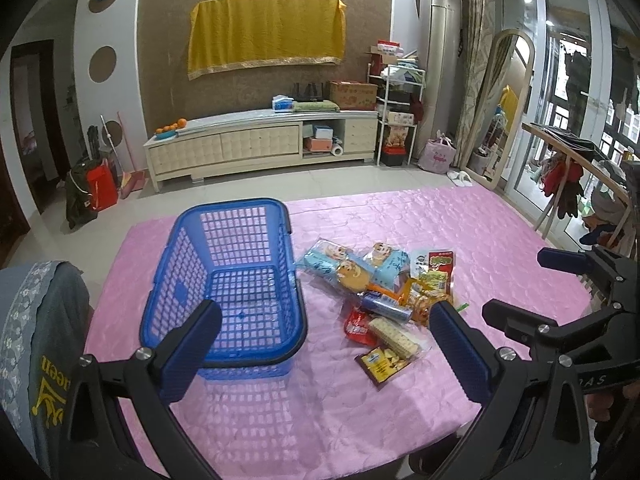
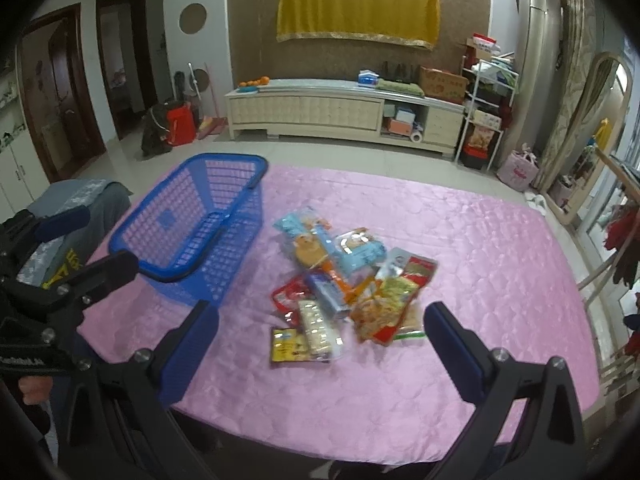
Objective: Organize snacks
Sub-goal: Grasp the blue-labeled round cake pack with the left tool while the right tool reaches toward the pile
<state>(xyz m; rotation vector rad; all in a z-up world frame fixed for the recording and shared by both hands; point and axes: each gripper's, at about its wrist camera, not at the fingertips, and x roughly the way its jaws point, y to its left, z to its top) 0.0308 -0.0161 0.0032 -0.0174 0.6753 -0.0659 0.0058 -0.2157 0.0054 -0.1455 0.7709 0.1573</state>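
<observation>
Both claws spread wide, nothing held. Snack pile sits on the pink cloth, dead ahead at 12 o'clock of the right gripper, which is nearer. Basket is empty, at 9 o'clock of the pile, 11 o'clock of the left gripper.

yellow cloth on wall, cream cabinet, oranges, arched mirror

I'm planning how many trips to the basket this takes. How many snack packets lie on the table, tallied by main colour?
Some overlap, so this is approximate.
Light blue cartoon packets: 2
Red packets: 2
Yellow-orange packets: 2
Dark blue packet: 1
Clear cracker packet: 1
Total: 8
</observation>
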